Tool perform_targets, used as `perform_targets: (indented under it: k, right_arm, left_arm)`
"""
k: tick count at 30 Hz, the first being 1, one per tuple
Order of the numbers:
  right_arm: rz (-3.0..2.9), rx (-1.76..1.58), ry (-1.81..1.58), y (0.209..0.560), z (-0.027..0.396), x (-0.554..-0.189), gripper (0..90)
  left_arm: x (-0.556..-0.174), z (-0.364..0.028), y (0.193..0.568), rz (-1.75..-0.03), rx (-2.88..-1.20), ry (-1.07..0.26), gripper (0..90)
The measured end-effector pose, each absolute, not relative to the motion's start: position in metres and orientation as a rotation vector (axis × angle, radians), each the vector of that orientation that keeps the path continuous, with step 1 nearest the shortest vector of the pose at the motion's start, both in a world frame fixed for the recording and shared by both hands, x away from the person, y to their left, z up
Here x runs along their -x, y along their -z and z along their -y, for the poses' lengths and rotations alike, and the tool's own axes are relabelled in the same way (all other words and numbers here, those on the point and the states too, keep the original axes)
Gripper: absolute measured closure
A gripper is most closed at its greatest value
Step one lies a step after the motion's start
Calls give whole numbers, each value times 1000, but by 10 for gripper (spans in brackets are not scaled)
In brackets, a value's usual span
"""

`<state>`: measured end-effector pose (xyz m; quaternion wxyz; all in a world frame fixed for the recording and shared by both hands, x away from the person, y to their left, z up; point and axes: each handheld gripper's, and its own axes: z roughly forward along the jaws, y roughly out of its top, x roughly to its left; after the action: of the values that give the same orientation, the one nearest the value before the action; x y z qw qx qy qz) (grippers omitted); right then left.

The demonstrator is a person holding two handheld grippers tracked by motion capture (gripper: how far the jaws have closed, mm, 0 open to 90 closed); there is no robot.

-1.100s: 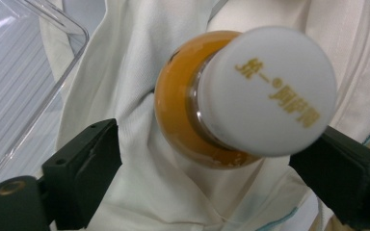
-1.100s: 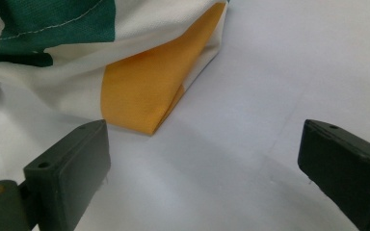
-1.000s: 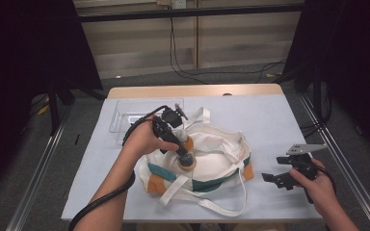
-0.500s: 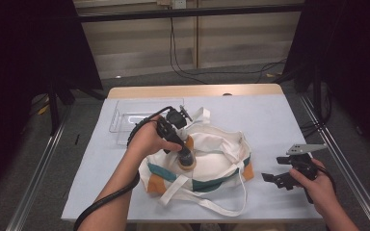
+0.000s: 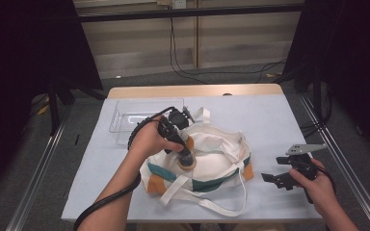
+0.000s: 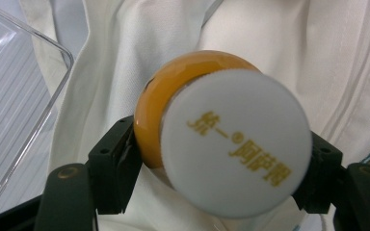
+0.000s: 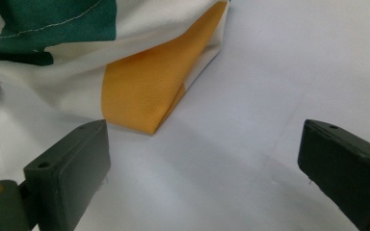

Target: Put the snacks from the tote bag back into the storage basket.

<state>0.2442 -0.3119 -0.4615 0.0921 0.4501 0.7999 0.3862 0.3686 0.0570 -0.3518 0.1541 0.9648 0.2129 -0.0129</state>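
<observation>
A clear plastic tray (image 5: 125,118) is seen on the far left part of the table (image 5: 279,120), which is covered in pale sheeting. Black cables (image 5: 183,57) are draped against the slatted wall (image 5: 241,38) behind, beyond the grey floor (image 5: 43,159).

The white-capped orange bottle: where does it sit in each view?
High view: bottle centre, over the tote bag, in the left gripper.
Left gripper view: bottle centre, clamped between the jaws.
Right gripper view: absent.
Shared landmark: the bag's white fabric.
</observation>
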Motion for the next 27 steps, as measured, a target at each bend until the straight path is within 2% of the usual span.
perform_targets:
  k: [27]
  right_arm:
    - [-2374, -1328, -1151, 461, 312, -244, 42]
  left_arm:
    - [-375, -53, 315, -752, -2754, 100, 305]
